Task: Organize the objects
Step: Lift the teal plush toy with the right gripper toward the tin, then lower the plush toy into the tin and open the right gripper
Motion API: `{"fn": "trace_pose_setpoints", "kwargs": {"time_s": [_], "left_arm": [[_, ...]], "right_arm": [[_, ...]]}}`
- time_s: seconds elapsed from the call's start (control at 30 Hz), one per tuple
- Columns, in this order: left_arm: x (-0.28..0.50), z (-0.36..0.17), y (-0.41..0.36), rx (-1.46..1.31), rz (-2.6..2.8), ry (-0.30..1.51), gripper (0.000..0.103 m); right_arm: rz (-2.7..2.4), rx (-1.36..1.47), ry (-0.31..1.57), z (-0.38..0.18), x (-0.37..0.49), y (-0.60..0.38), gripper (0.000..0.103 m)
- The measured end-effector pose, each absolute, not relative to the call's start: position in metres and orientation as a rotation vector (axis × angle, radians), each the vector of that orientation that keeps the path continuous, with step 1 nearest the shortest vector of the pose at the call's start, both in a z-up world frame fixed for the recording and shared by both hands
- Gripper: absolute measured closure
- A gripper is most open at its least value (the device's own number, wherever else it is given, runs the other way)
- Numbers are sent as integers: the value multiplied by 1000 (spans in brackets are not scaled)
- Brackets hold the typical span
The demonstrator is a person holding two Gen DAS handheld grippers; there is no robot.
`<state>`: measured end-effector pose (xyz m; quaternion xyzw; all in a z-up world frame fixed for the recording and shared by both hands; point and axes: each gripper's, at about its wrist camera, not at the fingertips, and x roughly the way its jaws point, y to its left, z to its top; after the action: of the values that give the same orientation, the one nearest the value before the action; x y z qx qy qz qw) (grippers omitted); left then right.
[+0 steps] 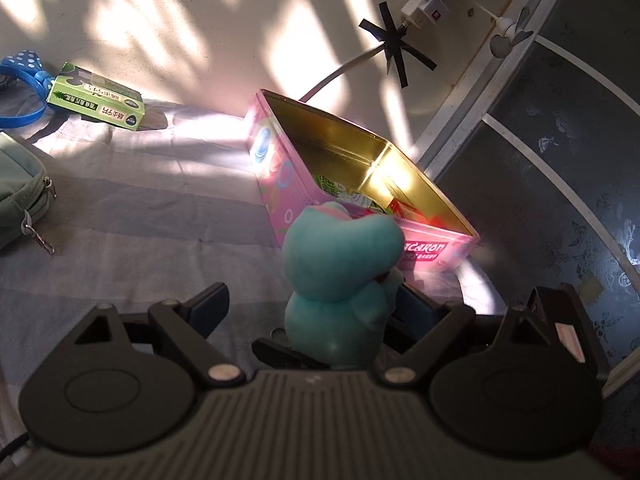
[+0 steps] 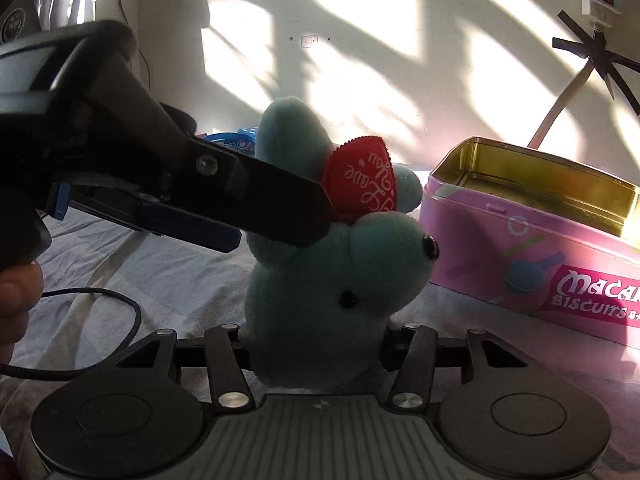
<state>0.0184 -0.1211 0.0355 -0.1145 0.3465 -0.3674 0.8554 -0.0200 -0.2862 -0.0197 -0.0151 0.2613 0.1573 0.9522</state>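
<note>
Right gripper seemingly clamped on teal plush; left gripper wide, pink tin beyond.

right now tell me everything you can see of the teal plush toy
The plush toy is a soft teal animal with black bead eyes and a red fabric heart with white script on its front. It stands upright on the striped bedsheet, just in front of the open pink biscuit tin. The right gripper is closed on its lower body, while the left gripper is open around it, one finger crossing its middle.
</note>
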Motion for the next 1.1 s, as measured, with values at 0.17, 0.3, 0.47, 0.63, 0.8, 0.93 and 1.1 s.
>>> {"fn": "trace_pose_setpoints", "kwargs": {"time_s": [0.17,0.3,0.47,0.63,0.8,0.93,1.1], "left_arm": [[21,49,-139,-206,-882,720,43],[26,85,-166,-116,-930,611,43],[56,108,-207,-50,-947,529,43],[99,100,-237,-27,-818,530,40],[121,92,-234,-40,-698,558,40],[107,87,-227,22,-622,527,40],[87,88,-210,61,-554,495,40]], "right_arm": [[280,-52,409,-5,-27,-294,57],[220,-53,310,24,-17,-315,56],[131,-13,276,47,25,-348,54],[1,49,334,36,75,-382,28],[-70,105,305,28,63,-401,24],[-96,82,260,26,36,-390,25],[-72,68,204,31,16,-374,29]]}}
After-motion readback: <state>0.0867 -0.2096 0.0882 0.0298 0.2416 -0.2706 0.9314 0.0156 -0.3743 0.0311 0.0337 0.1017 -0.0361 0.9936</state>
